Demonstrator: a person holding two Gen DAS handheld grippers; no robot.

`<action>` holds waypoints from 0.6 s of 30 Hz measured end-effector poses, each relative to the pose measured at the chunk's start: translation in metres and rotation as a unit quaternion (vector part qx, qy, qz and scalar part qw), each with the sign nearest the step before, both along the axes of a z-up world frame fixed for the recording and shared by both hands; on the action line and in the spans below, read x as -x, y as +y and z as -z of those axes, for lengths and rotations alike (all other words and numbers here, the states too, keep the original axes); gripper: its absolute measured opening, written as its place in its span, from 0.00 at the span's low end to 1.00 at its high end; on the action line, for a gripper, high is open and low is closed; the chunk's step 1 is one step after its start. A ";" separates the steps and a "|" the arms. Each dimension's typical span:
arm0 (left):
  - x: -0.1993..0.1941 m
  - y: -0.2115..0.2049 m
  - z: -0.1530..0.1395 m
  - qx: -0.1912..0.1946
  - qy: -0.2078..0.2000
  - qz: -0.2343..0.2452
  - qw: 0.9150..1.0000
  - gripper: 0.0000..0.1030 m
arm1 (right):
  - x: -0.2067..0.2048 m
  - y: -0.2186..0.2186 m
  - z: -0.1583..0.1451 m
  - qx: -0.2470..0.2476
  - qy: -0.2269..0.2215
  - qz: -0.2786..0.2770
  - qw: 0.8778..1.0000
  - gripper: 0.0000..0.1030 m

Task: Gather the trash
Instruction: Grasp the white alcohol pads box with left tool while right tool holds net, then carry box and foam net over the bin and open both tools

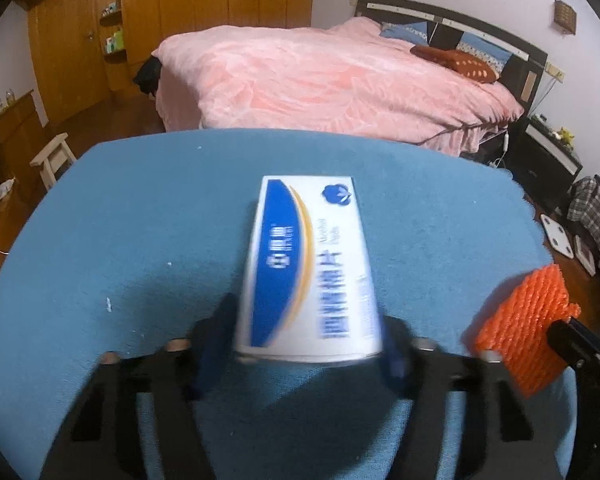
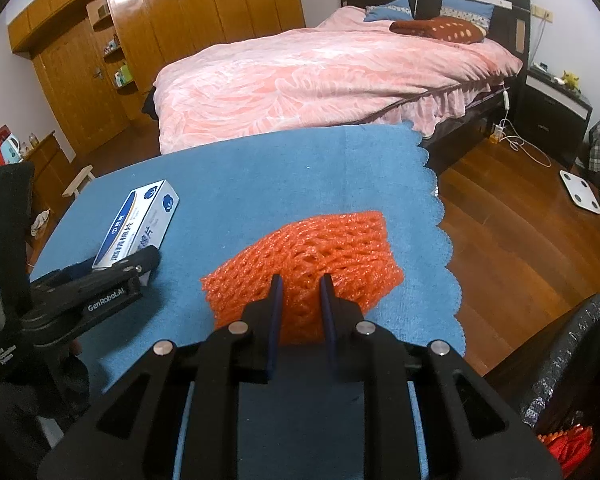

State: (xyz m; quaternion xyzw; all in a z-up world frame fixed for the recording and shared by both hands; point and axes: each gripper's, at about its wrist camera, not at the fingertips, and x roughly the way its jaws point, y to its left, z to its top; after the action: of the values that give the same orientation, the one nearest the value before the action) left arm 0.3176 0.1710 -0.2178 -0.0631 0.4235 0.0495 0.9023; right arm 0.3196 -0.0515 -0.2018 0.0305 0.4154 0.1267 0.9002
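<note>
A white and blue box (image 1: 308,264) of alcohol pads lies on the blue cloth (image 1: 140,240), its near end between the pads of my left gripper (image 1: 308,316), which press on both its sides. The right wrist view shows the same box (image 2: 140,224) at the left, with the left gripper (image 2: 140,262) alongside it. My right gripper (image 2: 301,284) is shut on an orange foam net (image 2: 320,252) that rests on the blue cloth (image 2: 280,168). In the left wrist view the orange net (image 1: 524,320) sits at the right edge.
A bin lined with a black bag (image 2: 572,360) stands at the lower right, with red scraps (image 2: 568,440) inside. Beyond the table is a bed with a pink cover (image 2: 320,80). The cloth's scalloped edge (image 2: 440,208) borders a wooden floor (image 2: 512,220).
</note>
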 end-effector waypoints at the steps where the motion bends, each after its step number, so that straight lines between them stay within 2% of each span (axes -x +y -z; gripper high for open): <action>1: 0.002 0.001 -0.001 0.006 -0.003 0.003 1.000 0.53 | 0.001 0.000 0.000 0.000 -0.001 -0.001 1.000 0.18; 10: 0.032 -0.004 -0.023 0.011 -0.034 0.015 0.999 0.53 | 0.008 -0.004 -0.008 -0.008 -0.007 -0.007 1.000 0.18; 18: 0.060 -0.009 -0.045 0.003 -0.037 0.015 0.999 0.53 | 0.023 -0.006 -0.025 -0.016 -0.019 -0.010 1.000 0.18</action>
State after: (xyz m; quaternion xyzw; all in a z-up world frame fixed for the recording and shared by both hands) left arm 0.2576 0.1622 -0.1726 -0.0615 0.3905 0.0322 0.9180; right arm 0.2967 -0.0577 -0.1767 0.0386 0.3961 0.1427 0.9062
